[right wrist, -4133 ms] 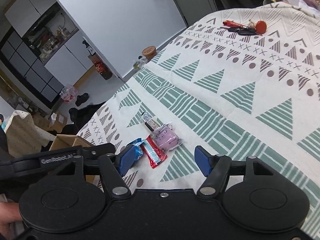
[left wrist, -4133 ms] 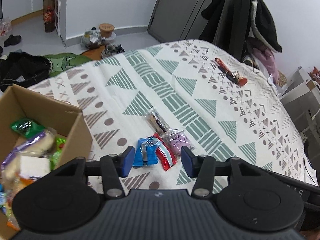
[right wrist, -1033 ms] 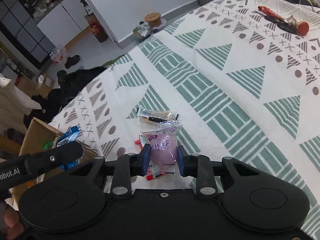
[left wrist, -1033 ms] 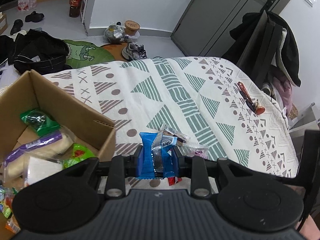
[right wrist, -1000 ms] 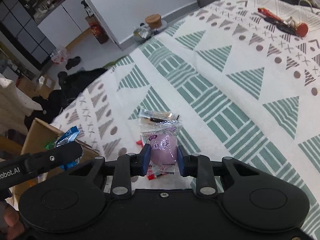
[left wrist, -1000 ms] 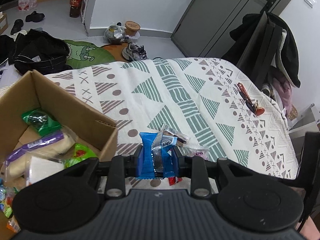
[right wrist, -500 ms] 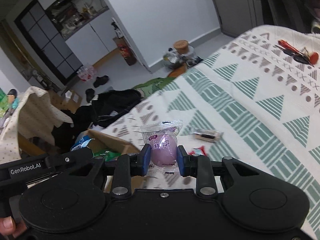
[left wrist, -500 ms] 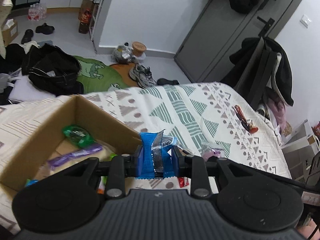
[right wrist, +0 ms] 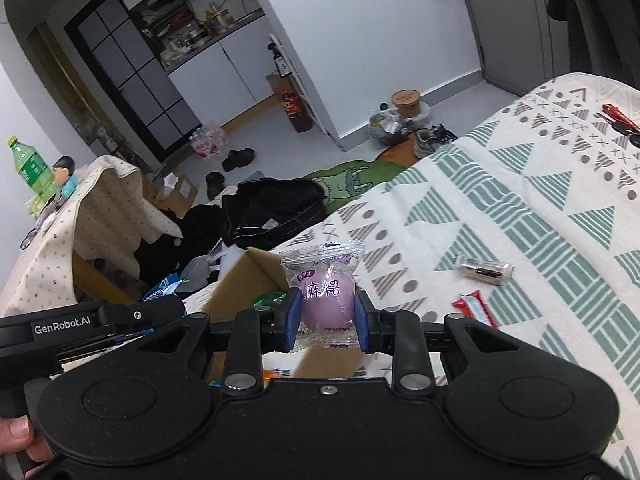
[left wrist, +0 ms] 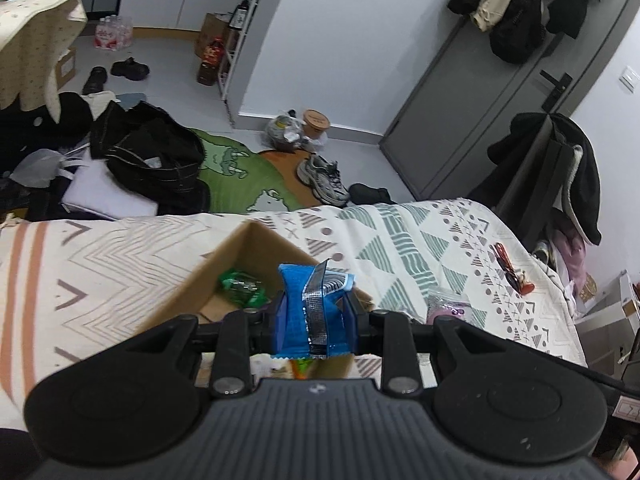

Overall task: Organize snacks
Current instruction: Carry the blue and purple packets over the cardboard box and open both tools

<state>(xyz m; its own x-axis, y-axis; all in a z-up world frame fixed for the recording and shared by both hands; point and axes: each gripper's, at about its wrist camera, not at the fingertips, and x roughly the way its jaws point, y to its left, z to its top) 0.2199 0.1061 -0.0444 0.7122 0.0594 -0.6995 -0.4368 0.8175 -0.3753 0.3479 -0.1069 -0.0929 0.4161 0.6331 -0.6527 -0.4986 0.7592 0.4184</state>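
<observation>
My left gripper [left wrist: 314, 314] is shut on a blue snack packet [left wrist: 314, 308] with a silver seam, held above the open cardboard box [left wrist: 240, 250]. A green packet [left wrist: 240, 286] lies inside that box. My right gripper [right wrist: 326, 316] is shut on a clear-wrapped purple mochi [right wrist: 326, 300], held near the box's corner [right wrist: 256, 264]. On the patterned bedspread [right wrist: 500, 208] lie a red snack bar [right wrist: 474, 308] and a clear packet with a dark bar [right wrist: 484, 270]. The left gripper's arm [right wrist: 92, 322] shows at the left of the right wrist view, a person's thumb [right wrist: 16, 430] below it.
Red-handled keys [left wrist: 510, 266] lie far out on the bed. The floor beyond holds black clothes [left wrist: 152, 160], a green rug [left wrist: 240, 176], shoes [left wrist: 324, 174] and a draped side table [right wrist: 88, 216]. A chair hung with coats [left wrist: 560, 172] stands by the bed's right side.
Both grippers have risen with their snacks and swung left toward the box. The box now sits under the left gripper, and the red bar and clear packet stay behind on the bedspread.
</observation>
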